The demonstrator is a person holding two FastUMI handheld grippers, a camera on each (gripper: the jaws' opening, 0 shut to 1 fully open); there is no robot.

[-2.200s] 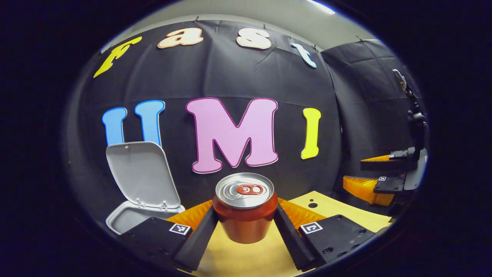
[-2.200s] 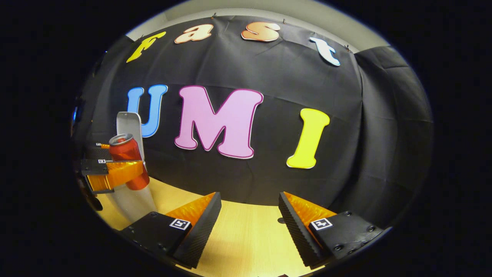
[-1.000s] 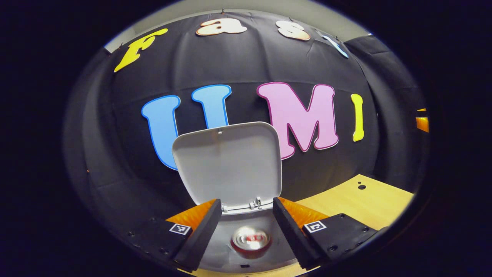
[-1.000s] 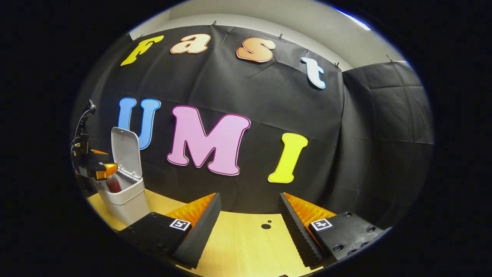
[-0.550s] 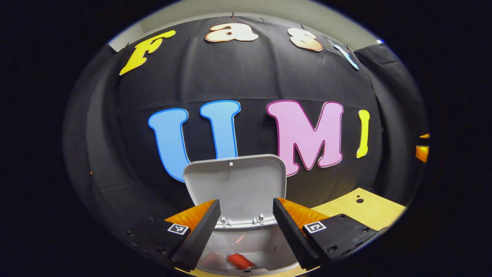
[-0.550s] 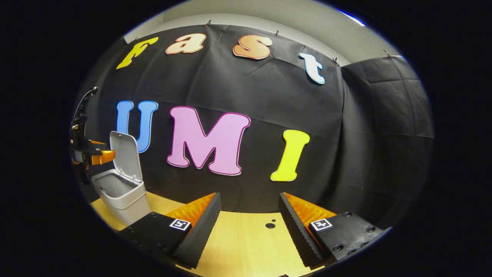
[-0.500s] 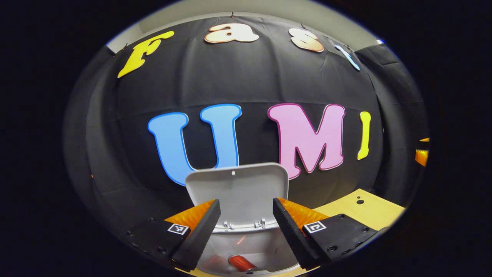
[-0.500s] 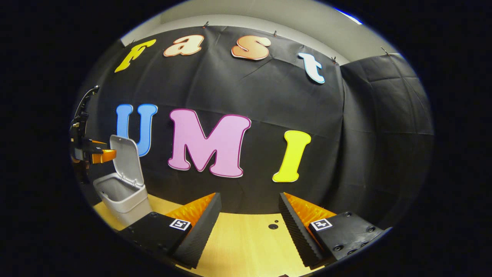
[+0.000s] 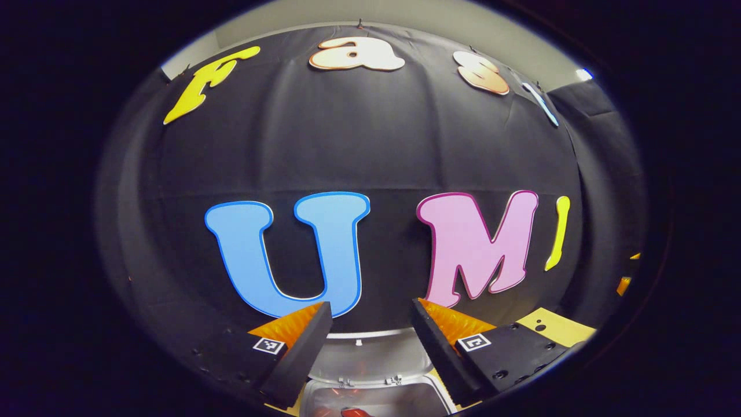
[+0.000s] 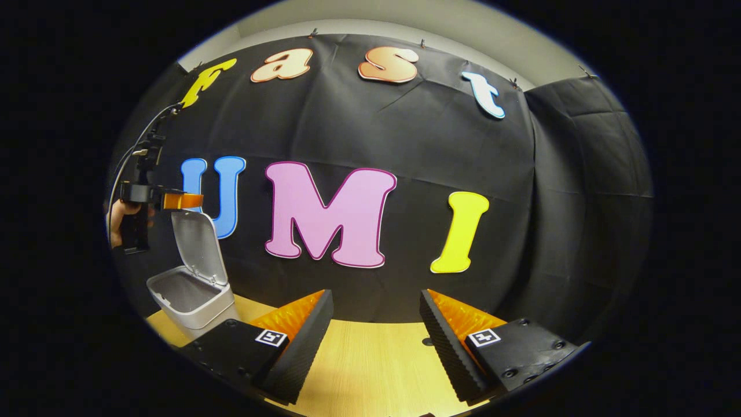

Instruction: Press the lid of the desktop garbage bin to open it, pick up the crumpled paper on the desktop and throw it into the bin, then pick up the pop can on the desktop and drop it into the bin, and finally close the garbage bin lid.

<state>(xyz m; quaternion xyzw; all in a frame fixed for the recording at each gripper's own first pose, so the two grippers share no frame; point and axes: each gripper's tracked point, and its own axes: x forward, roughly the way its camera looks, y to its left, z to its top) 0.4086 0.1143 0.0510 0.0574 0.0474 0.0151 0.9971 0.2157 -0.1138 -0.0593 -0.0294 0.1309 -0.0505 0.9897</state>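
Jaws spread on both grippers, smooth grey plastic bin (image 10: 191,298), rounded lid (image 10: 200,240) upright, pale wooden desktop (image 10: 370,370)

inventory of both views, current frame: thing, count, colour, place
bin: 1, grey, on the table's left end, open.
lid: 1, grey, raised at the bin's back.
can: 1, red, inside the bin, a sliver shows.
table: 1, light wood, below both grippers.
left gripper: 1, open, above the lid's top edge.
right gripper: 1, open, over bare table.
hand: 1, holding the left gripper.
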